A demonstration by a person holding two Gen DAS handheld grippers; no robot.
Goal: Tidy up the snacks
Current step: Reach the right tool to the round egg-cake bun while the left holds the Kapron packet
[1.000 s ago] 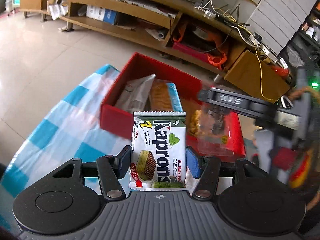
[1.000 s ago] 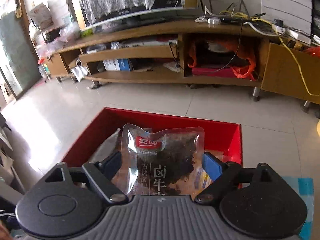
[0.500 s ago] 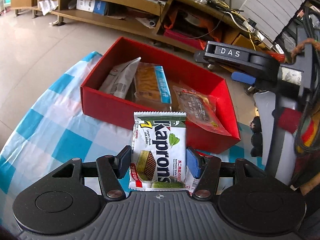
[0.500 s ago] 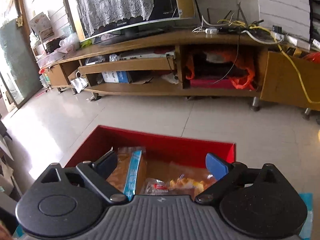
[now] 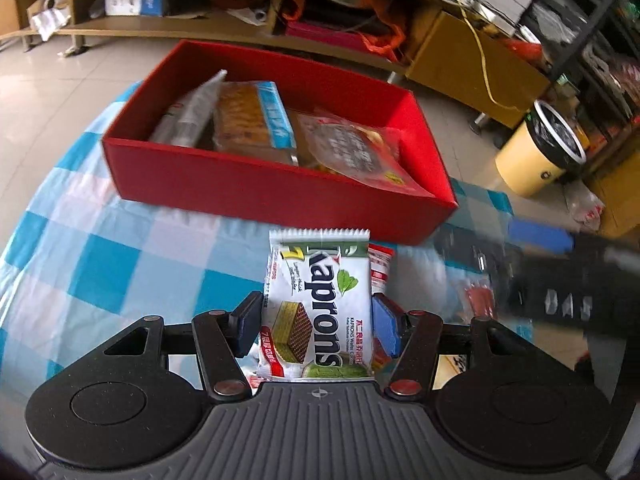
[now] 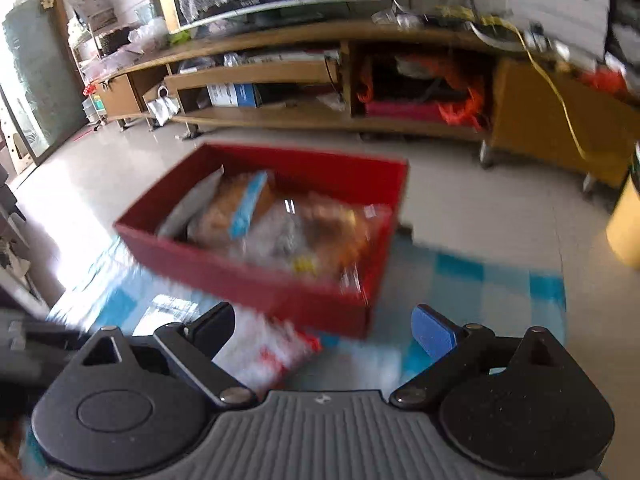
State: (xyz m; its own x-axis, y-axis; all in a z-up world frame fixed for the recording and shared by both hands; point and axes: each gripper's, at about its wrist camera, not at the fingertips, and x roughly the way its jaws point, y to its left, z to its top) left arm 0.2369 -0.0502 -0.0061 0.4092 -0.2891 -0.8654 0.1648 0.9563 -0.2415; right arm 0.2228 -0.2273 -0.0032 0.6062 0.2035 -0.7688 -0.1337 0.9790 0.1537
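From the left wrist view, the left hand-held gripper (image 5: 318,326) is clamped on a white and green Kaprons wafer packet (image 5: 320,312), pads pressing its two long edges, the packet upright between them and raised over the desk covered in a blue and white checked cloth (image 5: 120,264). At twelve o'clock from the packet sits the red rectangular cardboard box (image 5: 272,192), near but apart from it. Inside the box, a silvery grey pouch (image 5: 192,120) leans at the ten o'clock end, a clear biscuit pack with a blue stripe (image 5: 252,120) lies in the middle, and a clear bag of dark snacks with a red corner (image 5: 356,152) lies toward three o'clock. Behind the wafer packet a small red and white wrapper (image 5: 380,266) peeks out on the cloth. At three o'clock the blurred black right hand-held gripper (image 5: 560,292) crosses the frame. A yellow bin with a black liner (image 5: 540,152) stands on the floor at two o'clock.

From the right wrist view, which is heavily blurred, the right hand-held gripper (image 6: 324,330) stands wide with nothing between its pads. The red box (image 6: 256,276) lies at twelve o'clock with the same packs inside. A blurred white and red packet (image 6: 272,354) lies on the cloth just beside the left finger, at about ten o'clock.
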